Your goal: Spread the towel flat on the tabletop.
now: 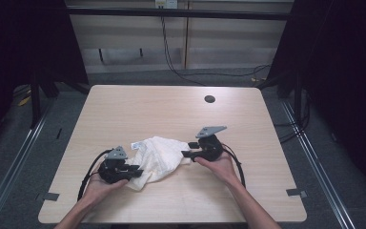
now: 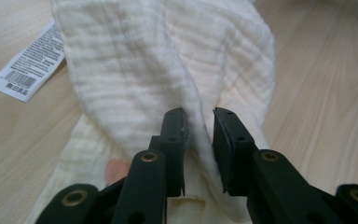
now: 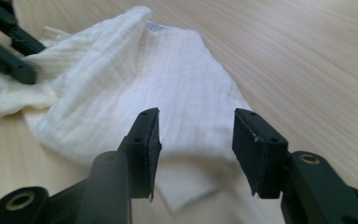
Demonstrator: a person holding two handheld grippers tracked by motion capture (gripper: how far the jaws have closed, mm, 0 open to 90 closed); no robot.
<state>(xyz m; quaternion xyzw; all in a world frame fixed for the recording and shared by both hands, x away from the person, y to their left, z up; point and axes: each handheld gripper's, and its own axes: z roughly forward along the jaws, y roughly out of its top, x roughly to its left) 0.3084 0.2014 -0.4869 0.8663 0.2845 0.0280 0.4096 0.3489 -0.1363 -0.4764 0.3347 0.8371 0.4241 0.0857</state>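
The near edge of the cream muslin cloth [image 2: 168, 60] drops out of sight beneath the left gripper [image 2: 199, 122], and the print on its care label [image 2: 28, 63] is too small to read. A light wooden table [image 1: 138, 105] with a round cable hole [image 1: 209, 99] stands before pale wall panels, dark curtains at both sides. The cloth is crinkled, bunched in soft folds, lying between the two grippers. The left gripper's jaws sit narrowly apart with a raised fold between them. The right gripper [image 3: 196, 125] stands wide apart over the cloth's other edge, pinching nothing.
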